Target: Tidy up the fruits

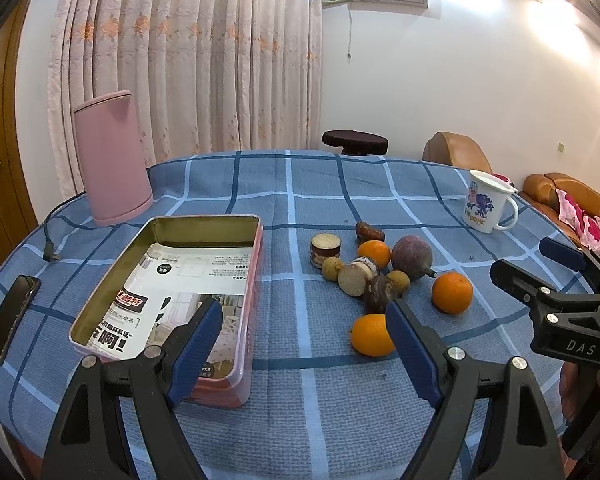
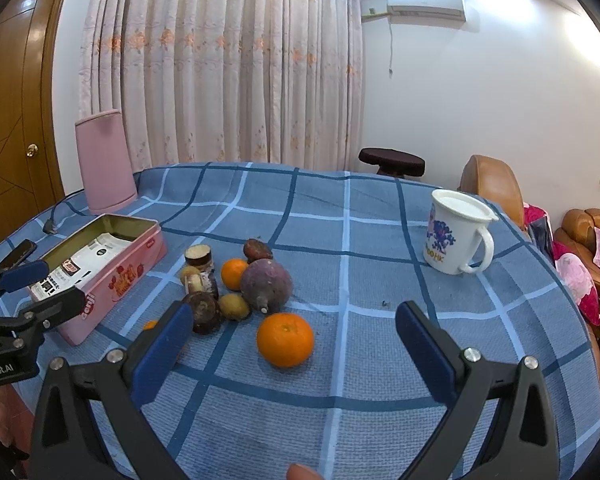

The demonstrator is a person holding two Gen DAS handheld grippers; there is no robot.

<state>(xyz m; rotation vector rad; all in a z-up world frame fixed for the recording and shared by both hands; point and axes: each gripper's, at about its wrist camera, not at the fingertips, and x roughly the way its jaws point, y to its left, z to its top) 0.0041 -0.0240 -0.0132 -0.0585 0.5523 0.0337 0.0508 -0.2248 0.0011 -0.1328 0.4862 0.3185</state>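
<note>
A pile of fruit lies mid-table: three oranges [image 1: 452,293] [image 1: 374,254] [image 1: 370,336], a big purple fruit [image 1: 412,257], small yellow-brown fruits [image 1: 332,269] and cut brown pieces [image 1: 326,248]. An open pink tin [image 1: 256,264] lined with printed paper stands left of the pile. My left gripper [image 1: 304,324] is open and empty, above the cloth between tin and pile. My right gripper [image 2: 294,340] is open and empty, with the nearest orange [image 2: 285,339] just beyond its fingertips. The tin [image 2: 136,268] and purple fruit [image 2: 266,285] also show in the right wrist view.
A white lidded mug [image 1: 488,202] stands at the back right. A pink kettle [image 1: 114,158] with a cord stands at the back left. A black phone [image 1: 12,318] lies at the left edge. Sofa [image 1: 580,208] and stool [image 1: 354,142] stand beyond the table.
</note>
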